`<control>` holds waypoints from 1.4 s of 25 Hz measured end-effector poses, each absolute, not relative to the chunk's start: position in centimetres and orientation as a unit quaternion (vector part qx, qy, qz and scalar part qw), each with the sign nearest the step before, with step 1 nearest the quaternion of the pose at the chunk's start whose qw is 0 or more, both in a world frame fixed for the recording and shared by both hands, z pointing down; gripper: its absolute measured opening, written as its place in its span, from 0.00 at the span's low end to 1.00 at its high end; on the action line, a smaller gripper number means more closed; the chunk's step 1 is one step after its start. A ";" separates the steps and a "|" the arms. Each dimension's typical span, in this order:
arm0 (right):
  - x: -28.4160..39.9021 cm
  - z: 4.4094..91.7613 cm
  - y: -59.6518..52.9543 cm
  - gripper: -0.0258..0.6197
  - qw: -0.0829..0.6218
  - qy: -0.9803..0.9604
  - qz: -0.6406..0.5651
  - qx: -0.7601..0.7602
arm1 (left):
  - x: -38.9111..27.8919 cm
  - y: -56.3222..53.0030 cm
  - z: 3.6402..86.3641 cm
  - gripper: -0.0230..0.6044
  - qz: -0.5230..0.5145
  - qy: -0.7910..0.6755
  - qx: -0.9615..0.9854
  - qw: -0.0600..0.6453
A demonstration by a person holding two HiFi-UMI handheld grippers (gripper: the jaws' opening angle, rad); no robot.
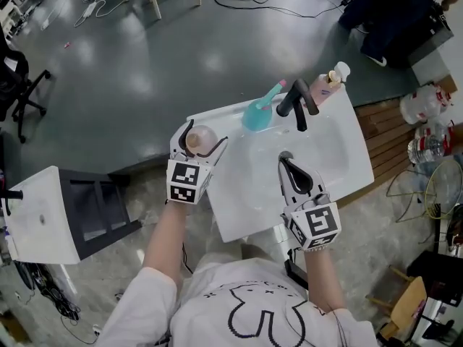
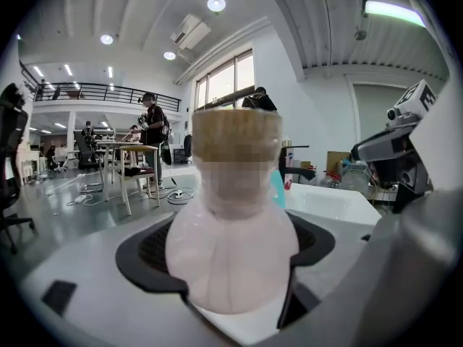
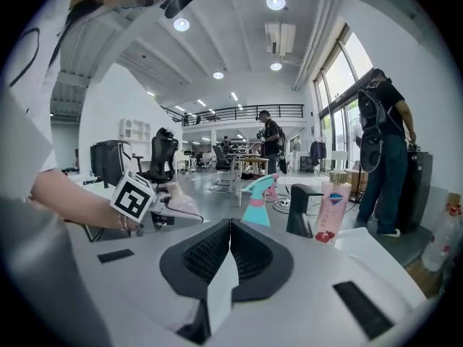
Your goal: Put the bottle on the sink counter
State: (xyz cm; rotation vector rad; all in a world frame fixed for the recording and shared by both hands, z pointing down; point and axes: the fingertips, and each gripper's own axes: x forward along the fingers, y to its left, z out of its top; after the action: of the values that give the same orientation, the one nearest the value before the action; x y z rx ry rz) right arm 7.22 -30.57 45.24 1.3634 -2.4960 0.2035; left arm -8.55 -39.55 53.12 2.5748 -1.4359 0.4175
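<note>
While left tool (image 1: 202, 144) clamped the bottle (image 2: 231, 255) by a corner of the sink (image 1: 233, 221), right tool (image 3: 230, 228) hung above its basin (image 1: 325, 154), jaws together, empty.

I can read no word or number anywhere. The pink pump bottle (image 3: 332, 210) carries a blue badge and a red mark, but its lettering is too small to make out. The bottle (image 2: 231, 244) between my left gripper's (image 1: 201, 139) jaws shows no legible print. The cube (image 1: 184, 181) on it and the one on my right gripper (image 1: 286, 159) bear only black-and-white square markers.
</note>
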 end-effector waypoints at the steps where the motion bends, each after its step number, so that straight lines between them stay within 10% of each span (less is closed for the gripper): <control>1: 7.0 45.5 -30.7 0.08 0.148 -0.867 0.072 0.471 | -8.6 -39.9 53.6 0.69 0.143 -0.480 0.862 0.085; 35: 6.5 48.2 -31.8 0.08 0.165 -0.854 0.106 0.482 | -7.3 -42.2 63.3 0.69 0.304 -0.454 0.816 0.191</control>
State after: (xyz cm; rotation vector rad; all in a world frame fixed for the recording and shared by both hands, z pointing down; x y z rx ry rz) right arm 6.51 -31.83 48.23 1.3720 -2.4335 0.3032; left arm -7.35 -42.19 63.26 2.2913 -1.2746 0.8550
